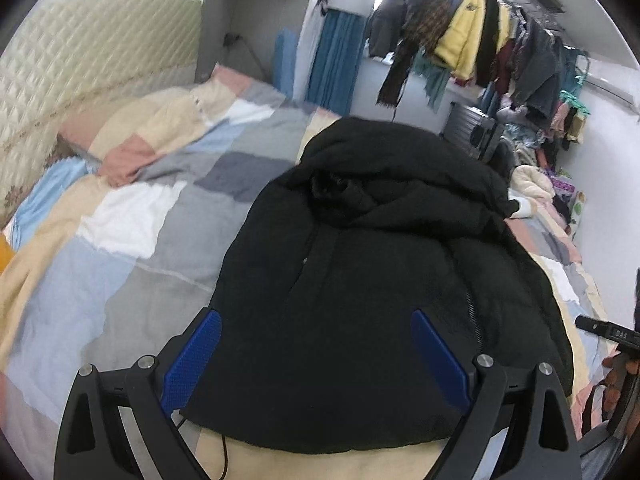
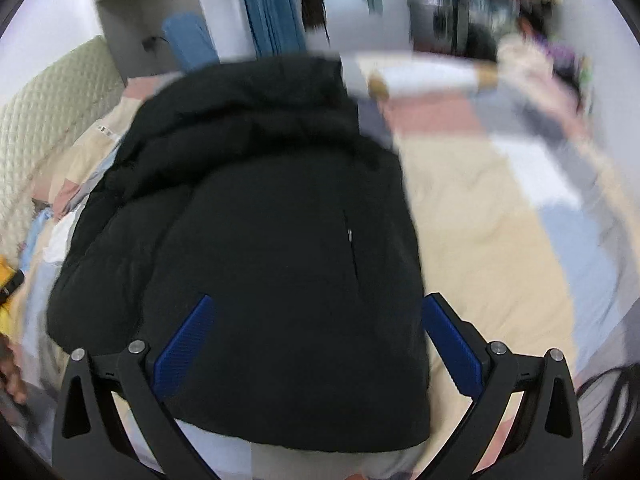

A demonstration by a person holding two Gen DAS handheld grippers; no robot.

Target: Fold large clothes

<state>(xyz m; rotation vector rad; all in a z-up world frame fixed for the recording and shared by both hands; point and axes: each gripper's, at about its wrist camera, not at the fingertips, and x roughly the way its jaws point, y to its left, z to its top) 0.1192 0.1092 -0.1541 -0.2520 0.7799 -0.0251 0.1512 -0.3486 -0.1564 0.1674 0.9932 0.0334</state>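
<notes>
Black and puffy, the hooded jacket (image 1: 372, 280) lies spread on the bed's patchwork quilt (image 1: 132, 216), its hood toward the far end near the blue curtain (image 1: 332, 64) and its hem at the near edge. The left tool (image 1: 316, 360) hangs over that near hem with its blue pads (image 1: 192, 360) spread wide, one at the jacket's left edge and the other over the cloth further right; nothing is held between them. Seen from the right wrist, the jacket (image 2: 256, 240) fills the left and middle of the view, and the right tool (image 2: 320, 352) stands wide open above the hem, its left pad (image 2: 184, 348) over the black fabric and its right pad at the jacket's right edge, over the cream patch of quilt (image 2: 480, 208); it grips nothing either. Whether either tool touches the fabric I cannot tell. A quilted headboard (image 1: 80, 64) runs along the left, and a crowded rack of hanging clothes (image 1: 480, 40) fills the far right corner.
</notes>
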